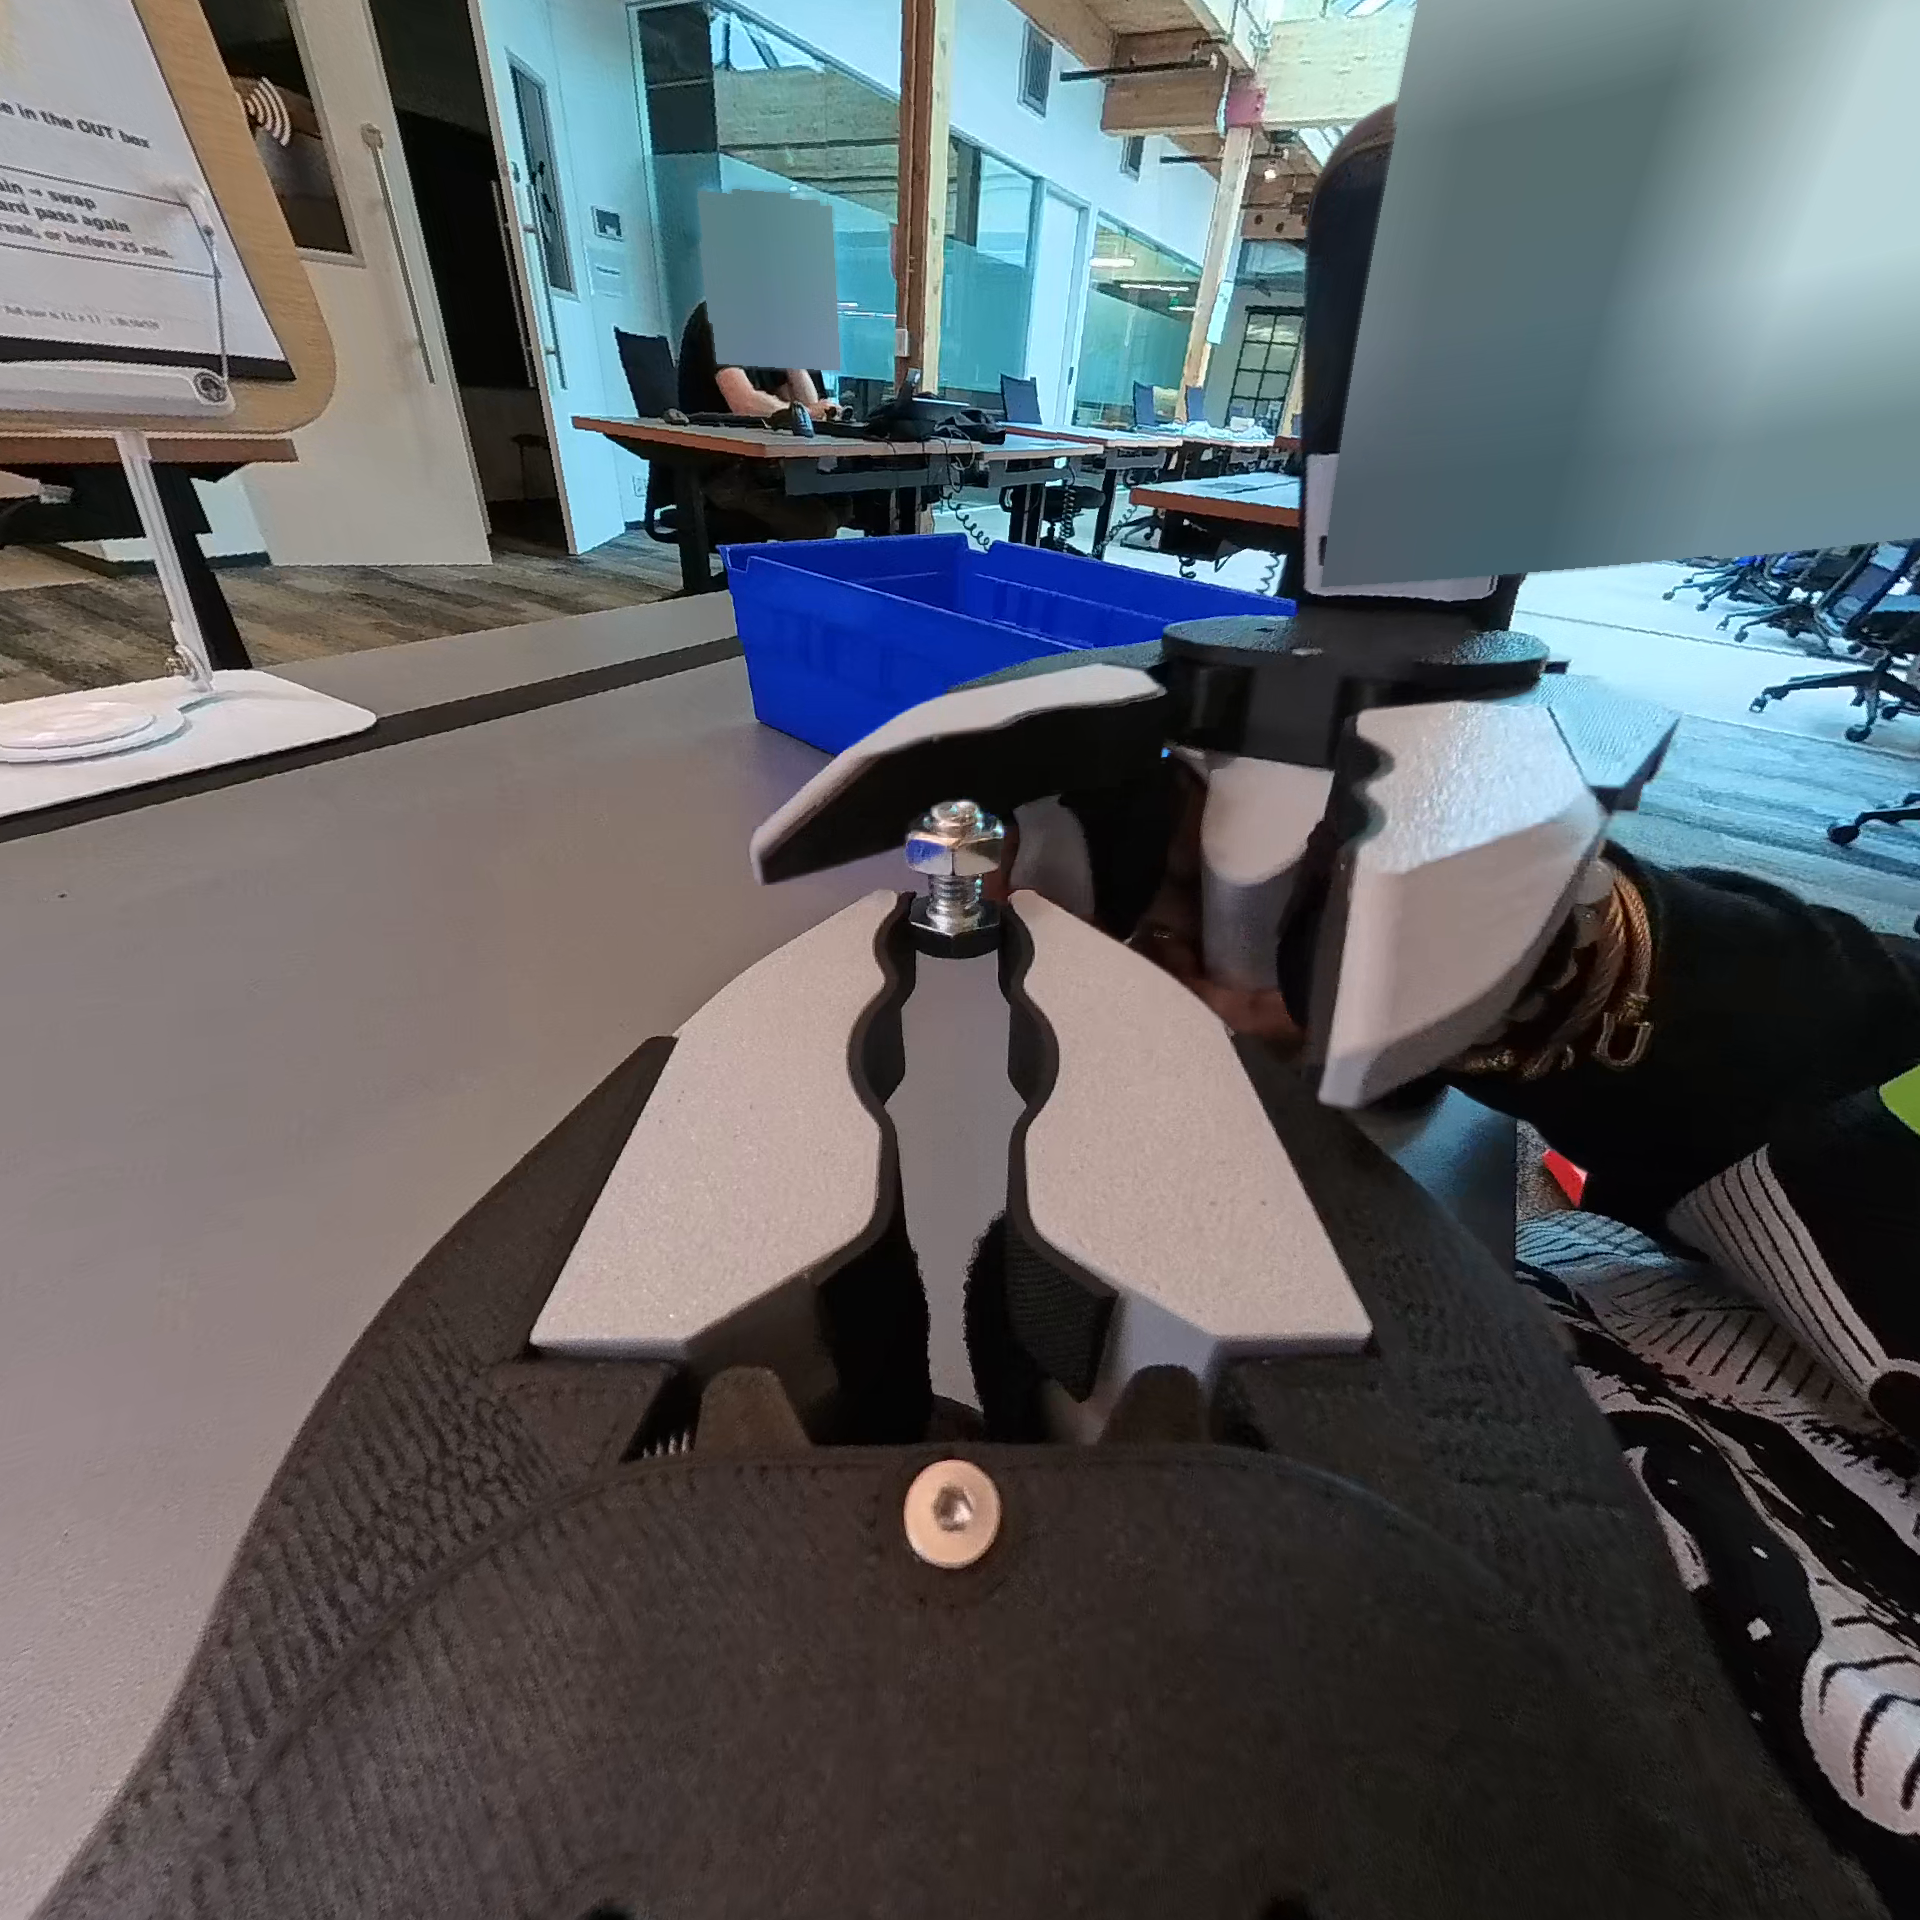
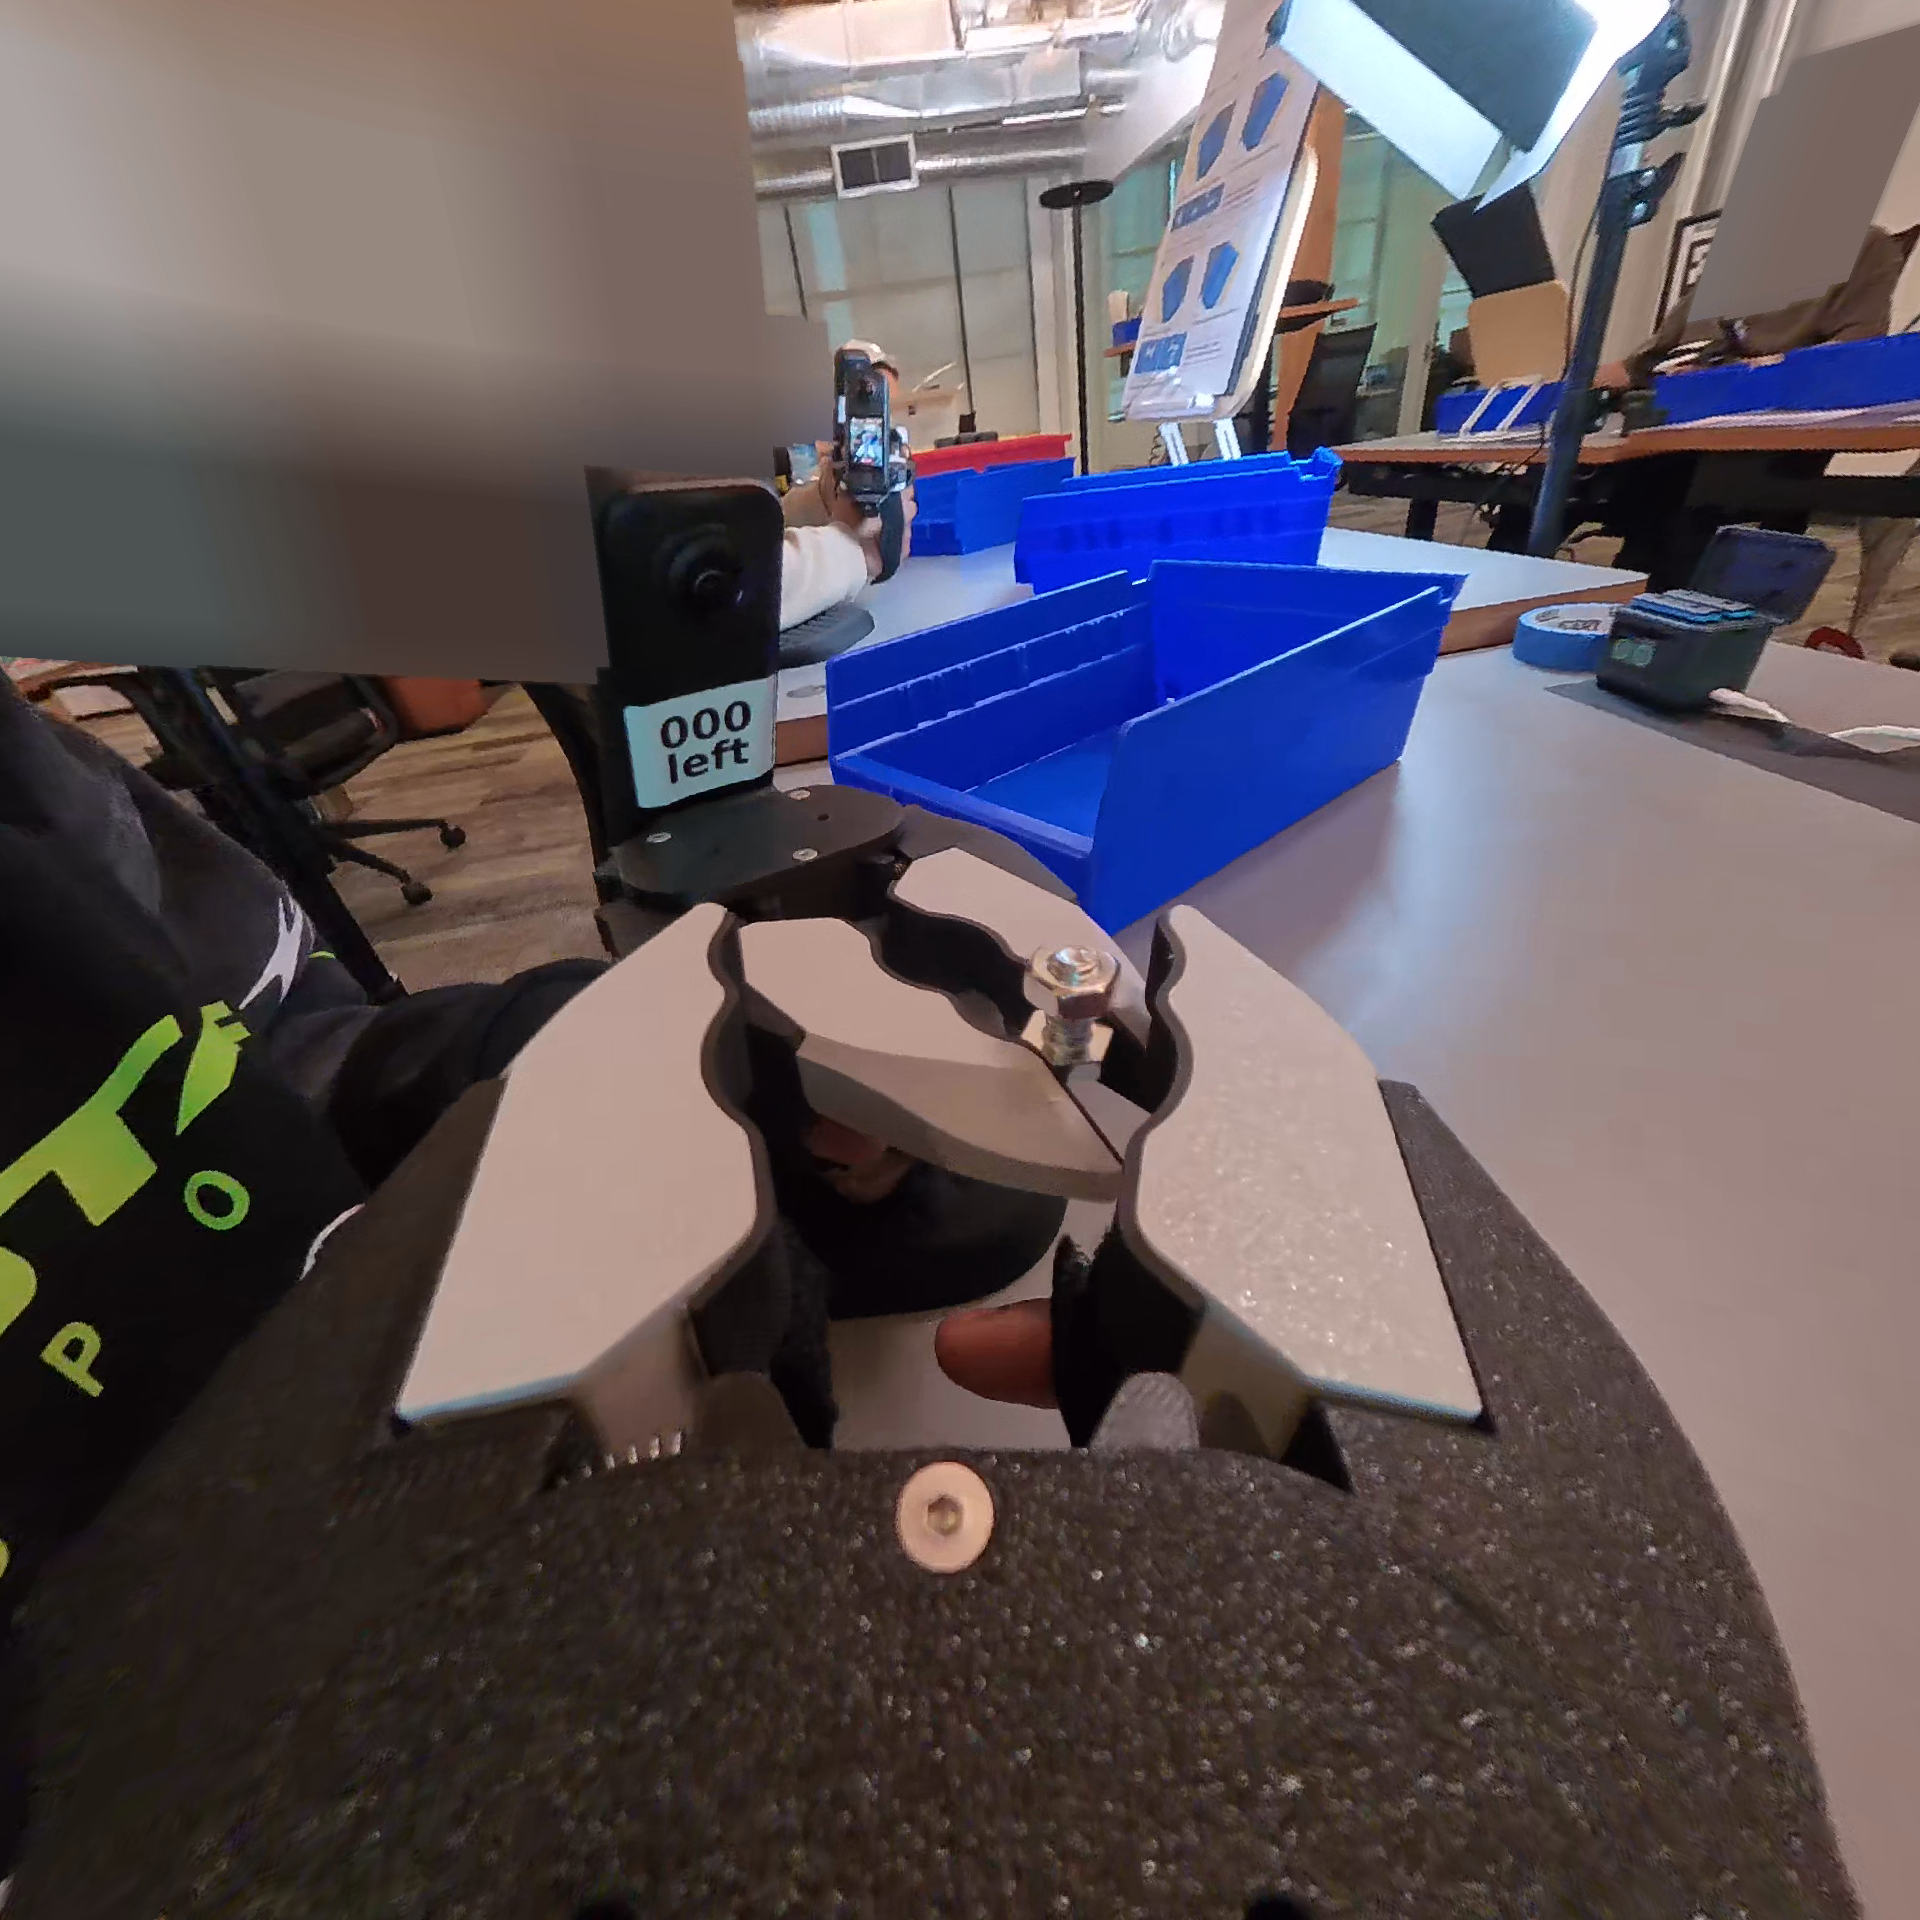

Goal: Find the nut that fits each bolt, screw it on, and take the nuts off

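The left gripper (image 1: 954, 914) is closed on the hexagonal head of a silver bolt (image 1: 954, 902), which stands upright with its threaded end up. Both fingertips (image 1: 831, 966) press on the sides of the head. A silver hex nut (image 1: 952, 840) sits near the top of the thread, with a short piece of bare thread between it and the head.

The right gripper (image 2: 940, 966) is wide open. Its fingers stand on both sides of the left gripper's tips and of the bolt (image 2: 1070, 1023), and they do not touch the nut (image 2: 1072, 982). In the left wrist view one right finger (image 1: 935, 769) is seen just behind the nut.

Behind the grippers, a blue plastic bin (image 2: 1278, 748) with a divider rests on the grey table (image 2: 1610, 987). The camera mount of the left gripper carries a white label (image 2: 698, 750) with printed characters. At the far left, a white stand holds a printed instruction sheet (image 1: 94, 208). On the right side of the table lie a roll of blue tape (image 2: 1558, 634) and a small dark case (image 2: 1683, 644).
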`<state>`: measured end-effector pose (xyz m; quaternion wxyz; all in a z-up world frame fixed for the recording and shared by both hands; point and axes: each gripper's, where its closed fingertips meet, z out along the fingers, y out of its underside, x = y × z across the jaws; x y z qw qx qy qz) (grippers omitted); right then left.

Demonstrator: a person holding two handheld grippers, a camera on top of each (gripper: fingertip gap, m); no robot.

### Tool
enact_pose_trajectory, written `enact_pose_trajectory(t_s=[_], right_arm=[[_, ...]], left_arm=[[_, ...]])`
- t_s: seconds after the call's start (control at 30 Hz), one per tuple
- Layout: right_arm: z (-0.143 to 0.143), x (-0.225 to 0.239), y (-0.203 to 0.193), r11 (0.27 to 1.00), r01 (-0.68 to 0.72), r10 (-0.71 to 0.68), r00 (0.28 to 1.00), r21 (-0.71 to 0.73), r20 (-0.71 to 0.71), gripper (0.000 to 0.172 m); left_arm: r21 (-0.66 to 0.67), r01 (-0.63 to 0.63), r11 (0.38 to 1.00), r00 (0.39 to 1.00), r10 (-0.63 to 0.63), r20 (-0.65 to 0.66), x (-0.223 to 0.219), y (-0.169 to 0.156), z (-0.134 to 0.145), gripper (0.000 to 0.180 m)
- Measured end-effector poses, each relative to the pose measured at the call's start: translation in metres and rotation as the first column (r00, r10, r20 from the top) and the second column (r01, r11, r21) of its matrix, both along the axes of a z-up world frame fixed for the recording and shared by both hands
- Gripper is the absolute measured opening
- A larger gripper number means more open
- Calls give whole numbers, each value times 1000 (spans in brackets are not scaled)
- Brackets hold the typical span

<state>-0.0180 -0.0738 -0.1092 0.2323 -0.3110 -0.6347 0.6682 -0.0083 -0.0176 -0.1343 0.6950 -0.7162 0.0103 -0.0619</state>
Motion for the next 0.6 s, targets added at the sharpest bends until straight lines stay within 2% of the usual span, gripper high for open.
enact_pose_trajectory(t_s=[0.4, 0.47, 0.53, 0.6], right_arm=[[-2, 15, 9, 1000, 28, -28, 1000, 0, 1, 66], [-2, 21, 14, 999, 34, -34, 999, -4, 3, 58], [1, 29, 17, 1000, 5, -5, 1000, -21, -11, 37], [6, 29, 22, 999, 21, -22, 999, -45, -23, 34]], left_arm=[[4, -5, 1000, 1000, 5, 8, -1, 0, 0, 15], [5, -6, 1000, 1000, 6, 6, -1, -1, 1, 15], [3, -6, 1000, 1000, 6, 12, -2, 0, 0, 15], [2, -6, 1000, 1000, 6, 10, -1, 0, 0, 15]])
